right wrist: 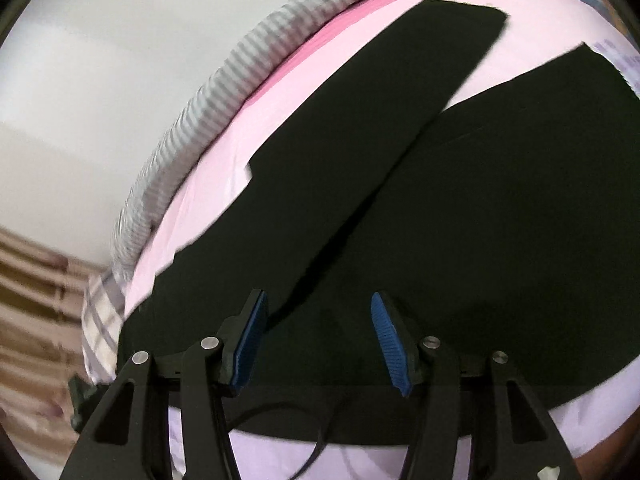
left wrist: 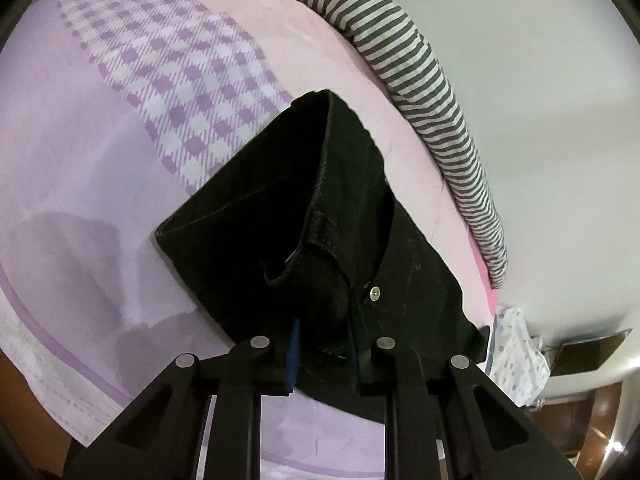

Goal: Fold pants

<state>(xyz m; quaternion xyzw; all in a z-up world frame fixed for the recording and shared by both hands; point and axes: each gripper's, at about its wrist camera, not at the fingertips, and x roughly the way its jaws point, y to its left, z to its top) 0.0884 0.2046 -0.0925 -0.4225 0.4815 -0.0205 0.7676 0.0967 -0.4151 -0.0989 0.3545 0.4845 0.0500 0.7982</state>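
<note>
left fingers [left wrist: 294,340] pinching black pants [left wrist: 312,200] waistband — right fingers [right wrist: 252,336] spread | pink sheet [left wrist: 80,184]

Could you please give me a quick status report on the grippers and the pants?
Left gripper shut on black pants at waistband. Right gripper open over pants, gripping nothing. Legs spread apart on pink sheet. Nothing in the way.

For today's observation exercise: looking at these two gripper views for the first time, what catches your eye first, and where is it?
The black pants dominate, spread on the pink and lilac bed sheet, the two legs fanning away in the right view. In the left view the left gripper pinches the waistband near a silver button. A grey-striped pillow runs along the bed's far edge by the wall.
</note>
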